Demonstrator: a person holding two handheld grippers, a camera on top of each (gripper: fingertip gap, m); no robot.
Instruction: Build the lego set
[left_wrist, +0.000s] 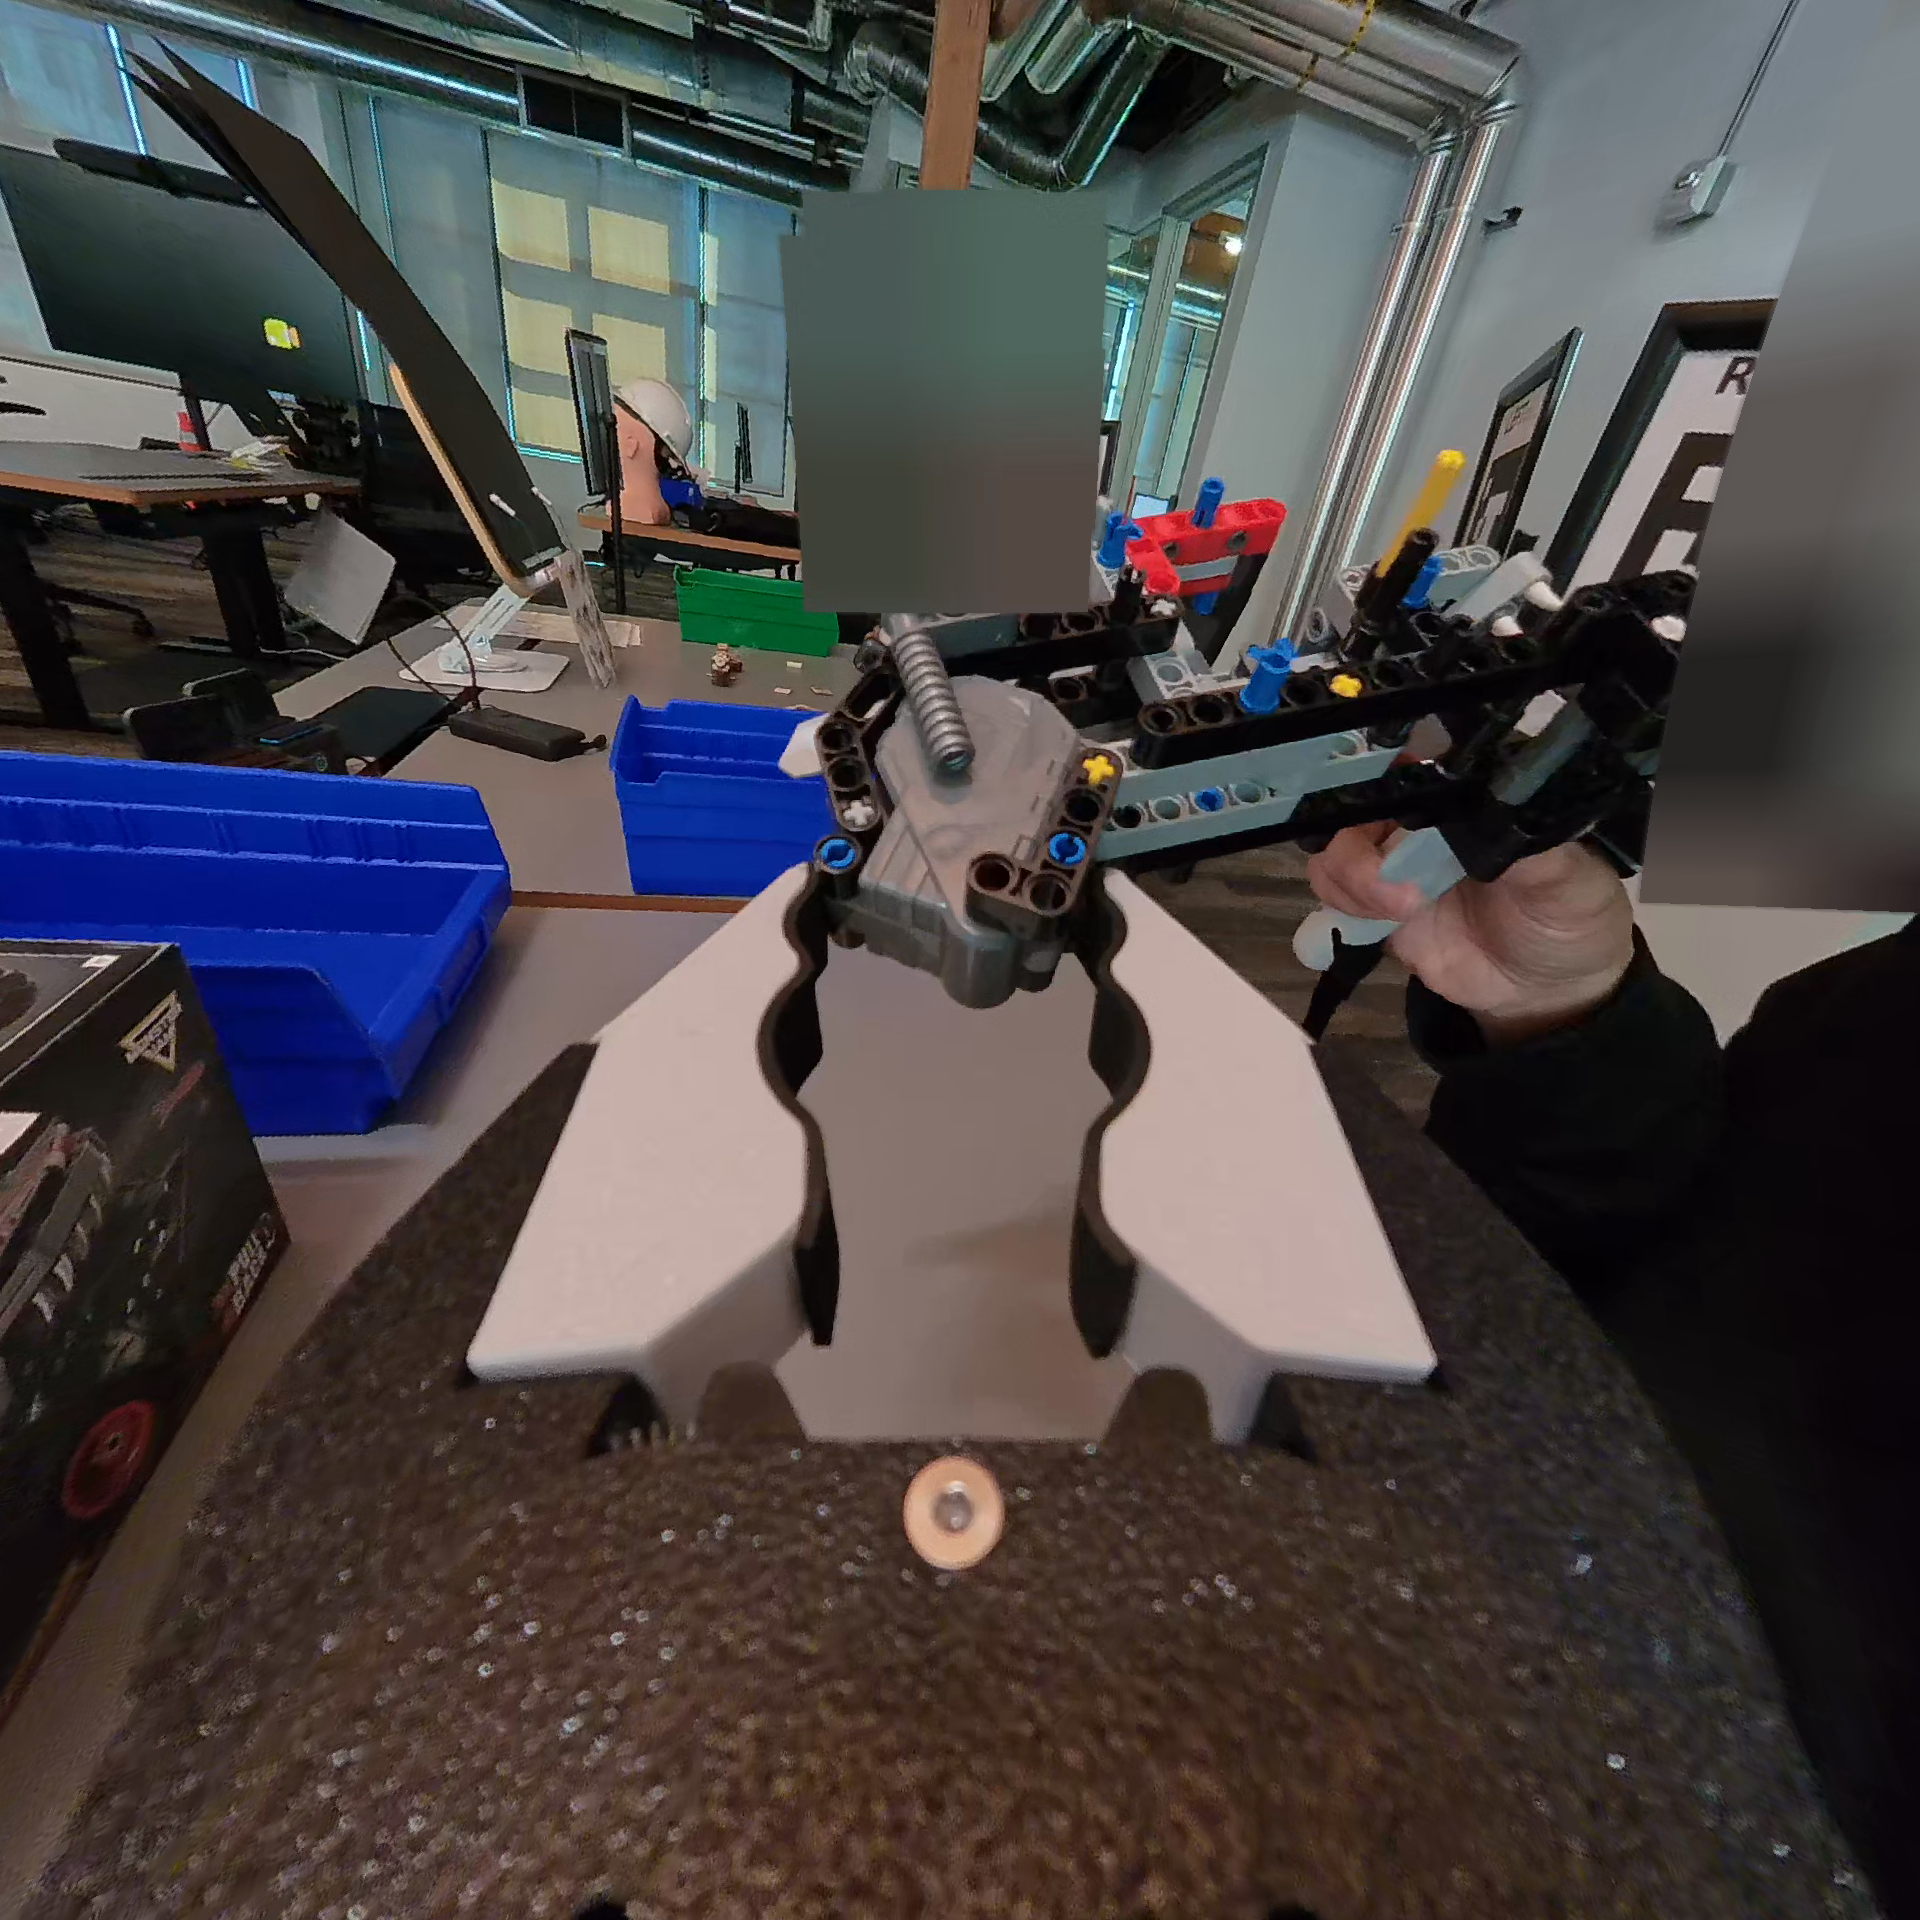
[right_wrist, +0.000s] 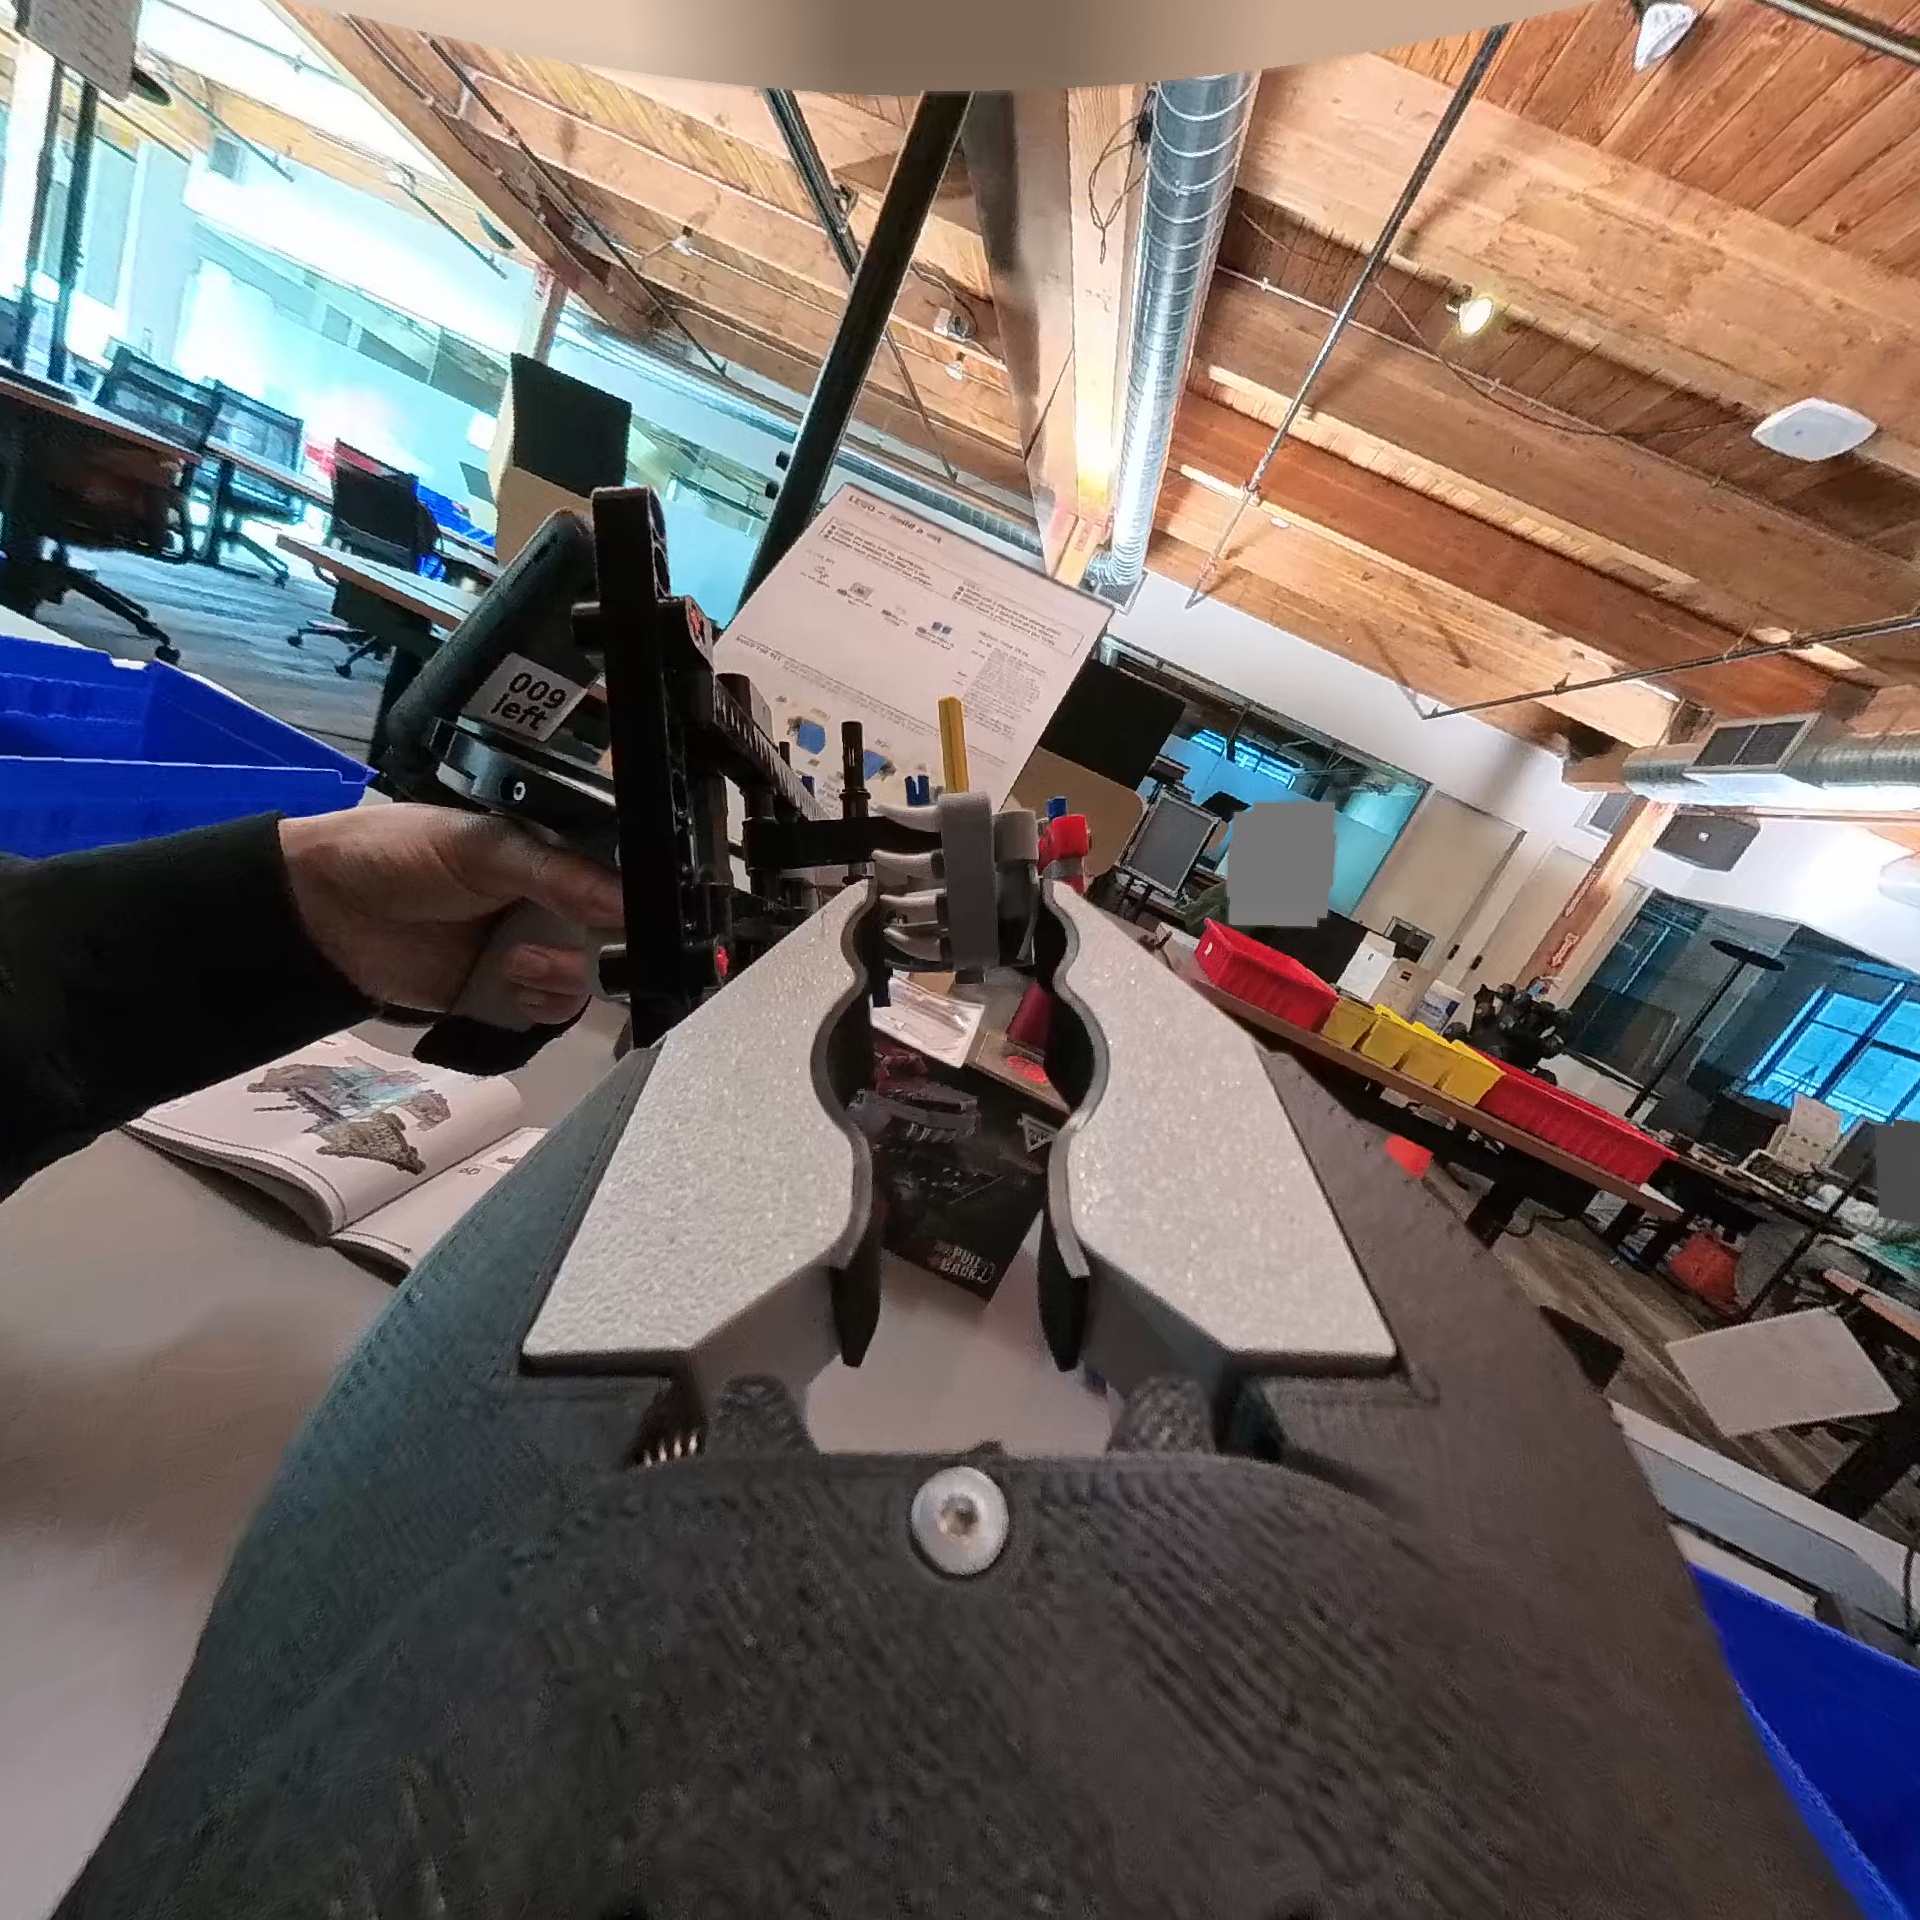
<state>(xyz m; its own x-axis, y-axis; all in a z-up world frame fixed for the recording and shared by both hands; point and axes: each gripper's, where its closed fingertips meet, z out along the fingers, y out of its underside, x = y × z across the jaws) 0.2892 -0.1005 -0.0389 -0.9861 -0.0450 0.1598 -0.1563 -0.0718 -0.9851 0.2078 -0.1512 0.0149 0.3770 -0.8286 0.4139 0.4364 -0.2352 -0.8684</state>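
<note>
A long black and grey lego chassis (left_wrist: 1299, 717) with blue pins, a red frame and a yellow axle is held in the air between both grippers. My left gripper (left_wrist: 961, 904) is shut on the grey motor block (left_wrist: 966, 862) at its near end, under a grey coil spring (left_wrist: 935, 696). My right gripper (right_wrist: 956, 904) is shut on a light grey part (right_wrist: 971, 883) at the chassis's other end. The left gripper (right_wrist: 520, 748) and the hand holding it (right_wrist: 447, 914) show in the right wrist view. A hand (left_wrist: 1507, 935) shows at the chassis's far end in the left wrist view.
Blue bins (left_wrist: 260, 883) (left_wrist: 717, 790) stand on the grey table (left_wrist: 623, 987), with a green bin (left_wrist: 753, 613) and a tablet on a stand (left_wrist: 478, 488) behind. The lego box (left_wrist: 104, 1195) (right_wrist: 956, 1164) and an open instruction booklet (right_wrist: 343, 1132) lie nearby. Red and yellow bins (right_wrist: 1455, 1060) sit farther right.
</note>
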